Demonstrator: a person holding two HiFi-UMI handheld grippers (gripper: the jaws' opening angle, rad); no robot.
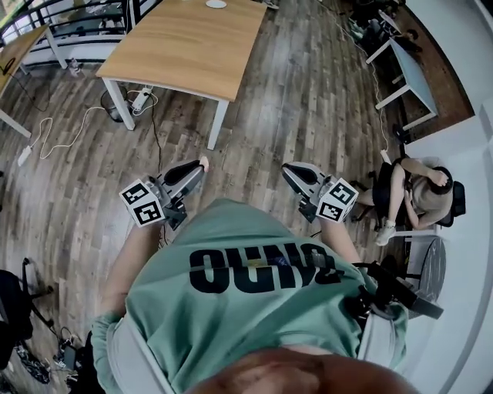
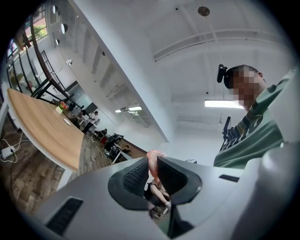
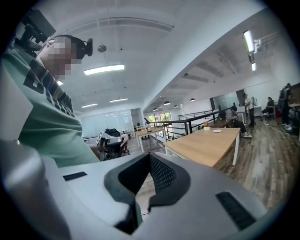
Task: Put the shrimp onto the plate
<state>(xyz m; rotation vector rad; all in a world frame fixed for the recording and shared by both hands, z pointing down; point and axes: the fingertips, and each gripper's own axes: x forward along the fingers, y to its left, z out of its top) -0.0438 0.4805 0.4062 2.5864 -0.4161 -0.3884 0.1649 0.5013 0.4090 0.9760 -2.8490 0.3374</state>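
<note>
Open floor (image 1: pixel 308 108) ahead of left gripper (image 1: pixel 202 164) and right gripper (image 1: pixel 286 170); table (image 1: pixel 192 42) beyond, cables (image 1: pixel 54 131) left, seated person (image 1: pixel 420 192) right.

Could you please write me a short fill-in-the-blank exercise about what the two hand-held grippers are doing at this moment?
1. The left hand-held gripper is shut on a pink ____.
2. The right hand-held gripper has its jaws together and holds ____.
3. The white plate lies on the wooden ____, well away from both grippers.

Missing words: shrimp; nothing; table.
</note>
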